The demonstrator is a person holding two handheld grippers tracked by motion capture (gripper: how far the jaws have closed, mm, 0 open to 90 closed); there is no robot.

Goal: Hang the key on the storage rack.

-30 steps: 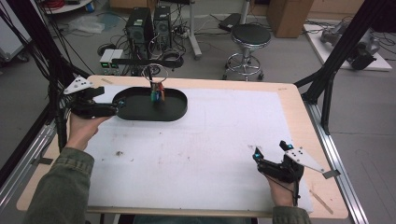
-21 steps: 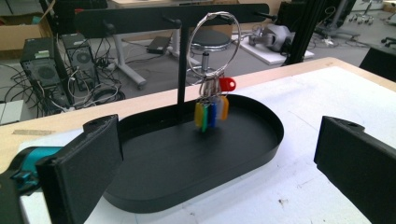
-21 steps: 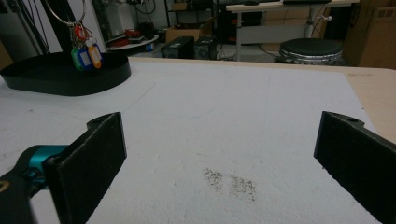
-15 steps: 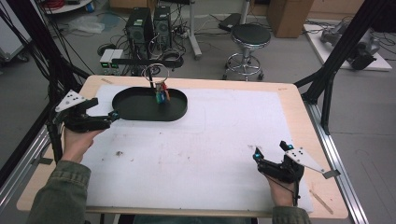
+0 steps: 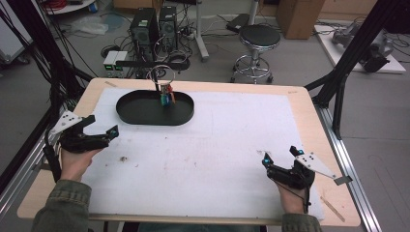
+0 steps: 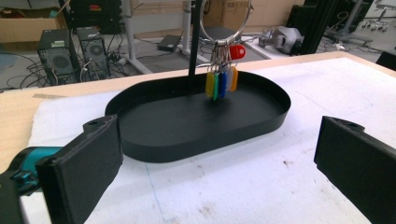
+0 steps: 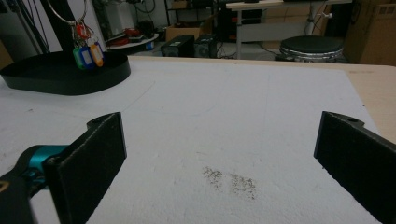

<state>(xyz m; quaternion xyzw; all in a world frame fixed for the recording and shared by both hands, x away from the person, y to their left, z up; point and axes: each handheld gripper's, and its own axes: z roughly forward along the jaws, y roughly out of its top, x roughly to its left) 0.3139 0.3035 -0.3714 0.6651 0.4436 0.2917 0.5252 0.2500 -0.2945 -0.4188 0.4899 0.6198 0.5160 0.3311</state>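
A black oval tray (image 5: 140,113) lies at the back left of the white mat. Over its far side a metal ring with several coloured key tags (image 5: 166,98) hangs from a thin black stand. My left gripper (image 5: 102,125) is open near the table's left edge, short of the tray and apart from it. In the left gripper view the tray (image 6: 196,140) and tags (image 6: 220,81) lie ahead between the wide-apart jaws of that gripper (image 6: 215,182). My right gripper (image 5: 280,154) rests open at the front right, with bare mat between the jaws (image 7: 219,168).
The white mat (image 5: 227,130) covers most of the wooden table (image 5: 309,104). A few dark specks (image 7: 229,179) mark the mat in front of the right gripper. A stool (image 5: 260,36) and computer cases (image 5: 154,21) stand on the floor behind the table.
My left gripper has drawn back from the tray's left end toward the near left edge of the table. The tray, tags and right gripper stay where they were.
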